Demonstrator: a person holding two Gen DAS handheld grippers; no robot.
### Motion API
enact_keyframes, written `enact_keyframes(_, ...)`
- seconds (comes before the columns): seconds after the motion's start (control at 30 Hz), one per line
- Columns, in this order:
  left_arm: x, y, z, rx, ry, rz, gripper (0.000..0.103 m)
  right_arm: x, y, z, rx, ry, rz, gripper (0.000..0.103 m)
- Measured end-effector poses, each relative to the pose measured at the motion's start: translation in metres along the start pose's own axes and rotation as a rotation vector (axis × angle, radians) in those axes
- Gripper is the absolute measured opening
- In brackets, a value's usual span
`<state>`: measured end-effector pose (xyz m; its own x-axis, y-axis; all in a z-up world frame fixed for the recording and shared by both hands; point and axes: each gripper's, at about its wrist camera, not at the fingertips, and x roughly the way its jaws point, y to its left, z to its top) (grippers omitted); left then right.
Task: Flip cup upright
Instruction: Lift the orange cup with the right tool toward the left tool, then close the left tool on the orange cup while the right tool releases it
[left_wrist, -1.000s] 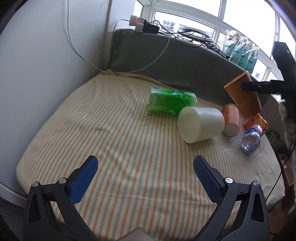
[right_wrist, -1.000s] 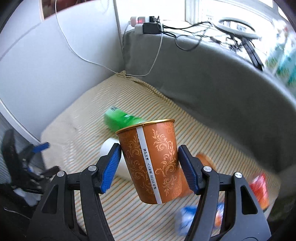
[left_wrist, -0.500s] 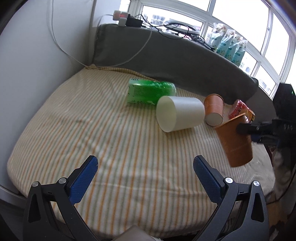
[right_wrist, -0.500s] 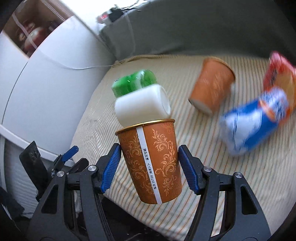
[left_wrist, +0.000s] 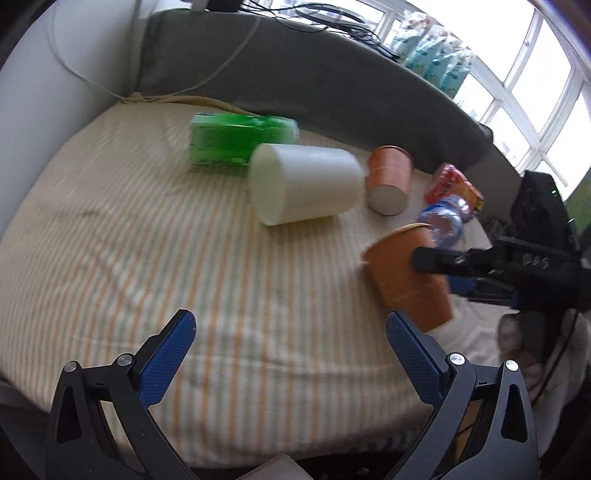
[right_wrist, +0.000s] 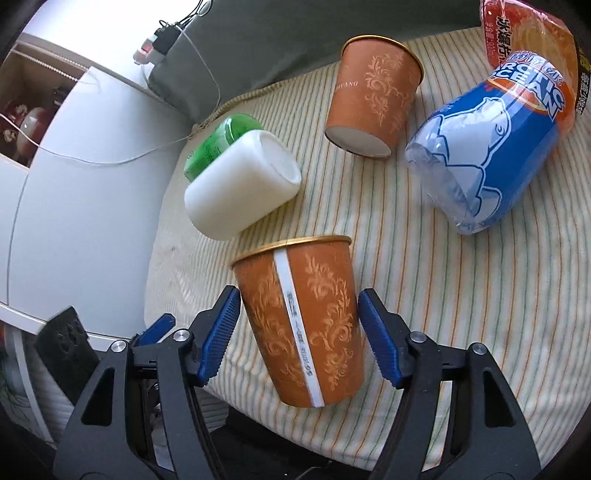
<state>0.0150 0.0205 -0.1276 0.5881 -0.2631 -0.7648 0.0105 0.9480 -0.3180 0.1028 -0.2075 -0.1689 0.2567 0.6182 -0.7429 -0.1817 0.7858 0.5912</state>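
i have the orange paper cup (right_wrist: 299, 321) between the blue pads of my right gripper (right_wrist: 299, 328), rim pointing away from the camera and base toward me. in the right wrist view the pads (right_wrist: 376, 343) sit just beside the cup walls with a sliver of gap showing on each side, so i cannot tell for sure whether i am pinching it or have just let it go. in the left wrist view the cup (left_wrist: 408, 275) is low over the striped cushion (left_wrist: 147, 240), near its right front edge, leaning, mouth up and tipped toward the white cup (left_wrist: 306, 184).

to finish this well, i judge i should level the cup until its base sits flat on the cushion, then spread the fingers only once it stands on its own. the fabric is soft, so a tilted release could let it topple. i should also keep it apart from the second orange cup (right_wrist: 373, 96) and the blue bottle (right_wrist: 487, 155) lying close behind.

my right gripper reaches in from the right side, roughly level and low, its fingers crossing the cup's upper half. my left gripper (left_wrist: 291, 350) hangs back over the front edge of the cushion, jaws wide apart and holding nothing, aimed at the white cup and the green bottle (left_wrist: 236, 142) beyond.
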Motion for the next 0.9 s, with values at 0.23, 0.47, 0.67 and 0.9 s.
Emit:
enact_keyframes(0.23, 0.006, -0.024, 0.011, -0.036, 0.025, -0.084, 0.101, -0.022, 0.010, -0.005, -0.086, -0.051, 0.014, 0.083)
enact_keyframes(0.47, 0.020, -0.041, 0.026, -0.108, 0.082, -0.183, 0.101, -0.076, -0.001, -0.027, -0.169, -0.179, -0.055, 0.083)
enact_keyframes(0.67, 0.039, -0.049, 0.039, -0.170, 0.145, -0.226, 0.095, -0.107, -0.032, -0.045, -0.109, -0.252, -0.090, 0.083)
enact_keyframes(0.9, 0.056, -0.049, 0.045, -0.210, 0.190, -0.215, 0.093, -0.122, -0.059, -0.058, -0.052, -0.280, -0.092, 0.083)
